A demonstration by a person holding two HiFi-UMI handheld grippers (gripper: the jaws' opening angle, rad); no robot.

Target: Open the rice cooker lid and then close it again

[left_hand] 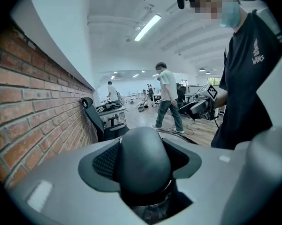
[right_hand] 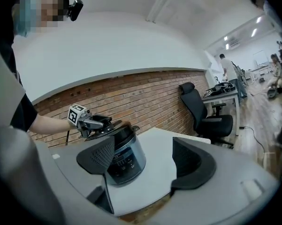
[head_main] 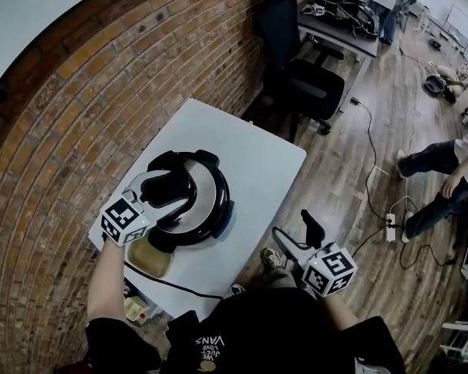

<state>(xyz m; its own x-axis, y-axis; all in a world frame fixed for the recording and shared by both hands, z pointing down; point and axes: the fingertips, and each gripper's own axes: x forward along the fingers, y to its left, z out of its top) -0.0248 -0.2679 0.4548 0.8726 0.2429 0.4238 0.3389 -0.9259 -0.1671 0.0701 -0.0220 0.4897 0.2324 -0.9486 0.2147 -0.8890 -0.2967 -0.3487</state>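
Observation:
A black and silver rice cooker (head_main: pixel 206 213) stands on a small white table (head_main: pixel 265 162). My left gripper (head_main: pixel 165 185) reaches over its lid from the left, shut on the black lid handle (head_main: pixel 179 184). In the left gripper view the rounded handle (left_hand: pixel 143 158) fills the space between the two pads (left_hand: pixel 105 161). From the right gripper view the cooker (right_hand: pixel 126 156) shows side-on with the left gripper (right_hand: pixel 96 122) on top; the lid looks slightly tilted, and I cannot tell whether it is lifted. My right gripper (head_main: pixel 292 223) hangs off the table's near right edge, open and empty (right_hand: pixel 145 156).
A brick wall (head_main: pixel 62 115) runs behind the table. A black office chair (head_main: pixel 296 68) and a desk (head_main: pixel 343 22) stand beyond it. A person (head_main: pixel 444 178) stands at the right by a power strip (head_main: pixel 389 224). The cooker's cord (head_main: pixel 171 285) trails off the near edge beside a tan dish (head_main: pixel 149 257).

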